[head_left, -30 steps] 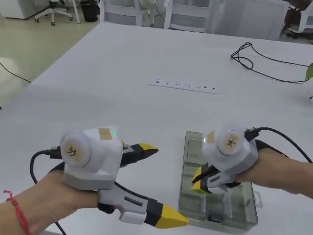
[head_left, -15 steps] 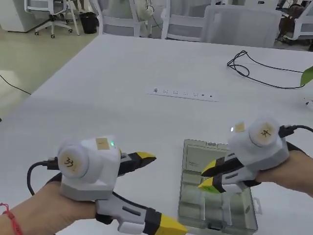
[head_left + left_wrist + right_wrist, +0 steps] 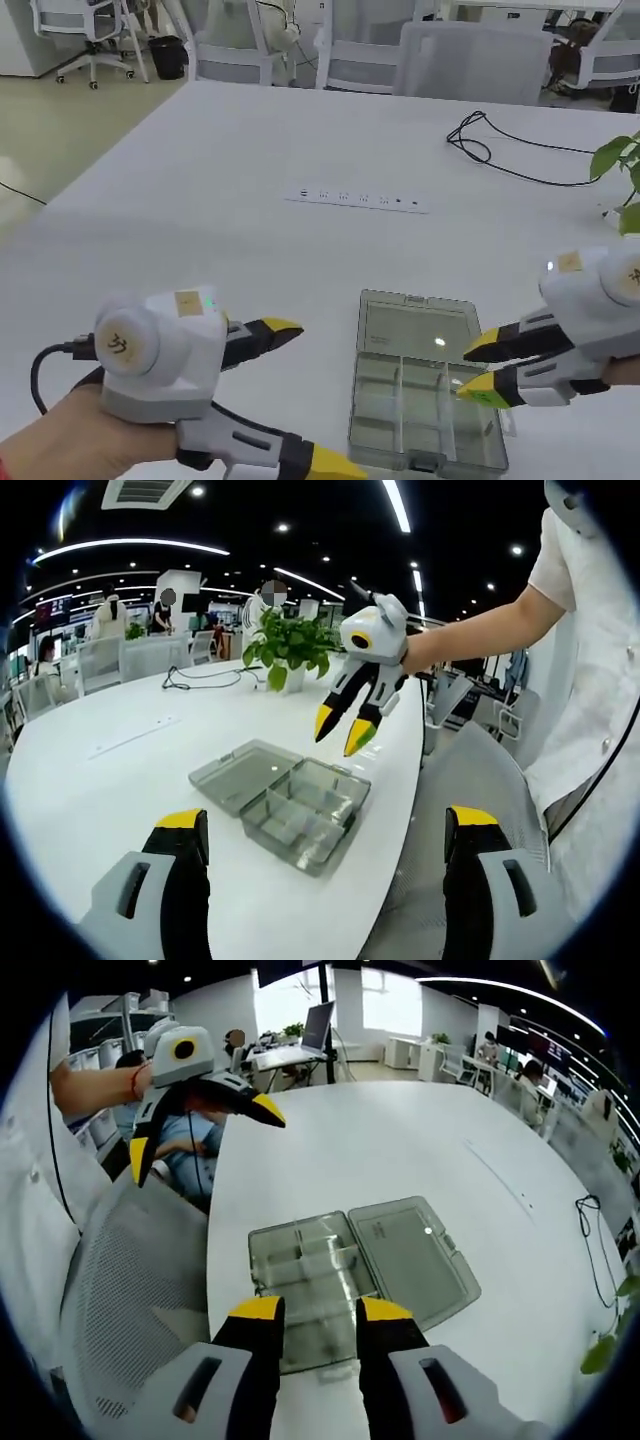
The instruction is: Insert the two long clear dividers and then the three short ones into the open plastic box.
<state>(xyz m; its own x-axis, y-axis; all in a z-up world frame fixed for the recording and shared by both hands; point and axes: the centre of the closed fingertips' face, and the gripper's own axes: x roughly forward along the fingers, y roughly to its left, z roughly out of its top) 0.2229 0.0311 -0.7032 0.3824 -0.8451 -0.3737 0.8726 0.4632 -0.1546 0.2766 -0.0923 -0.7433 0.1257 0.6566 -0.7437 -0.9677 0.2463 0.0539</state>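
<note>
- While the open plastic box (image 3: 362, 395) lies on the white worktop (image 3: 200, 180) close to the person's edge, both grippers are held in the air and neither touches it.
- Its lid (image 3: 420, 325) is folded back flat on the worktop, on the side away from the person; the tray half (image 3: 380, 440) is the nearer one.
- Clear dividers (image 3: 400, 405) stand inside the tray half and cut it into compartments — how many there are I cannot count.
- The left gripper (image 3: 305, 395) is to the left of the box and well apart from it. Its jaws are spread wide, with nothing between them.
- The right gripper (image 3: 478, 368) is over the right edge of the box, with its yellow tips pointing toward the box. Its jaws stand a little apart — a much smaller gap than on the left — and they hold nothing.
- From the left gripper view, the right gripper is clearly above the box, not on it.
- Farther back on the worktop lie a white power strip (image 3: 360, 197) and a coiled black cable (image 3: 480, 140); green plant leaves (image 3: 620, 165) come in at the right edge.
- In the right gripper view, a grey mesh chair (image 3: 130, 1290) stands just beside the worktop edge.
</note>
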